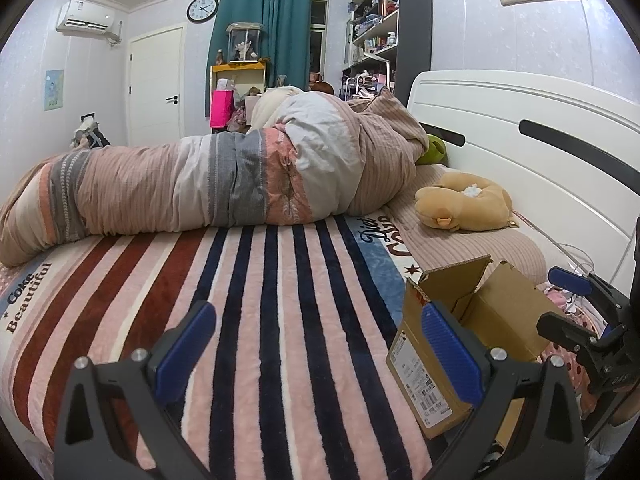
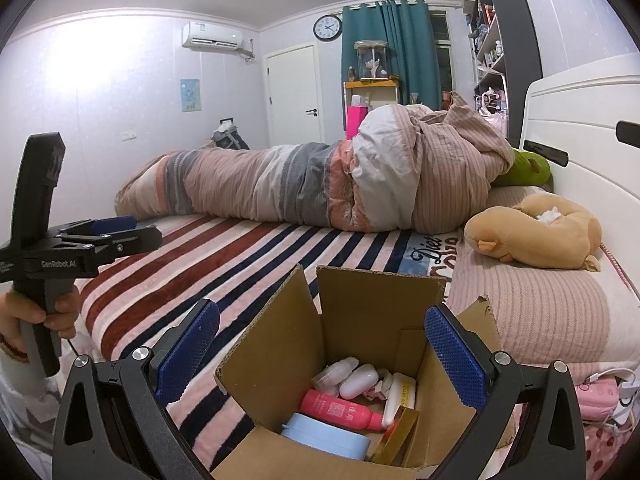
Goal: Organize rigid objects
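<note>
In the left wrist view, the left gripper (image 1: pixel 316 344) hangs over the striped blanket (image 1: pixel 248 300) with its fingers spread wide and nothing between them; only blanket shows in the gap. The cardboard box (image 1: pixel 472 344) stands just outside the right-hand finger, partly behind its blue pad, with its flaps up. That placement looks deliberate: an open-topped box set upright on the bed can take or give up items from above. From here its contents are hidden by the near wall. Beyond the box, at the far right edge, the right gripper (image 1: pixel 576 312) appears side-on, its fingers apart and empty. The rolled duvet (image 1: pixel 224 176) and a plush toy (image 1: pixel 464 200) lie well ahead of the fingers, away from the work.

In the right wrist view, the right gripper (image 2: pixel 322 348) is held above the box (image 2: pixel 360 320), released and grasping nothing. The box mouth sits between the two fingers and slightly below them, so the items inside lie in the gap's lower part: a pink bottle (image 2: pixel 340 410) on its side, a light blue round lid (image 2: pixel 324 438) nearest the camera, white capsule-shaped cases (image 2: pixel 352 376) behind, and an amber object (image 2: pixel 400 432) toward the right-hand finger. My guess is this aim prepares a reach into the box. The left gripper (image 2: pixel 148 232) is well outside the left-hand finger, its jaws parted.
</note>
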### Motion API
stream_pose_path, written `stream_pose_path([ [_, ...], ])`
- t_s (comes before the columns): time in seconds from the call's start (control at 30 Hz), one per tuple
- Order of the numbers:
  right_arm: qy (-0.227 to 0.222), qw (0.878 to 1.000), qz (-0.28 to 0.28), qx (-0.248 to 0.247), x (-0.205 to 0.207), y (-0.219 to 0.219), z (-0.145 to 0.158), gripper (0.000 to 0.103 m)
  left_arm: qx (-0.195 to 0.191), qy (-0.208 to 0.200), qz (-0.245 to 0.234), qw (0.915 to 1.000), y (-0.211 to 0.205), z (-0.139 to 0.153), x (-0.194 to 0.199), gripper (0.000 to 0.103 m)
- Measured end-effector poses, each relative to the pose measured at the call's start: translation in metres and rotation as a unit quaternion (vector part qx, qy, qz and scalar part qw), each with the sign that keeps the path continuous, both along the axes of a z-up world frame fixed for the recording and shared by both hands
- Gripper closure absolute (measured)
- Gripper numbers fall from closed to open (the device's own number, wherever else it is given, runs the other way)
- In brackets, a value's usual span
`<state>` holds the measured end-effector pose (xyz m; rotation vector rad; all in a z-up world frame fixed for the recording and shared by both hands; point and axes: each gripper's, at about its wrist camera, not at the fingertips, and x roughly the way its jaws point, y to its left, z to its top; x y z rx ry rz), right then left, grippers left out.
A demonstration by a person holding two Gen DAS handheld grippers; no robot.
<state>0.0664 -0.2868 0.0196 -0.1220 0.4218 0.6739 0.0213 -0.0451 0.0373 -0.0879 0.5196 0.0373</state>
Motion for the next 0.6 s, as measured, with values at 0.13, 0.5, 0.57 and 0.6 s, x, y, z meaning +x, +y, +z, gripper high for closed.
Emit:
stream_pose_path([
  [0.13,0.001,1.0,-0.002,0.005,-0.0008,0.0002,-0.0028,0.0,0.0,0.0,0.0,1.0,0.0006,0.0002,-0.0003,0.001],
  [0.5,0.001,1.0,-0.001,0.003,-0.0005,0.0003,-0.0024,0.0,0.0,0.0,0.001,1.0,0.0012,0.0001,-0.0005,0.001],
  [0.57,0.001,1.0,-0.002,0.003,-0.0008,0.0004,-0.0023,0.0,0.0,0.0,0.001,1.0,0.0019,0.0,-0.0005,0.001],
  [0.6,0.001,1.0,-0.002,0.004,-0.0007,0.0003,-0.0022,0.0,0.0,0.0,0.001,1.0,0.0018,0.0001,-0.0001,0.001],
])
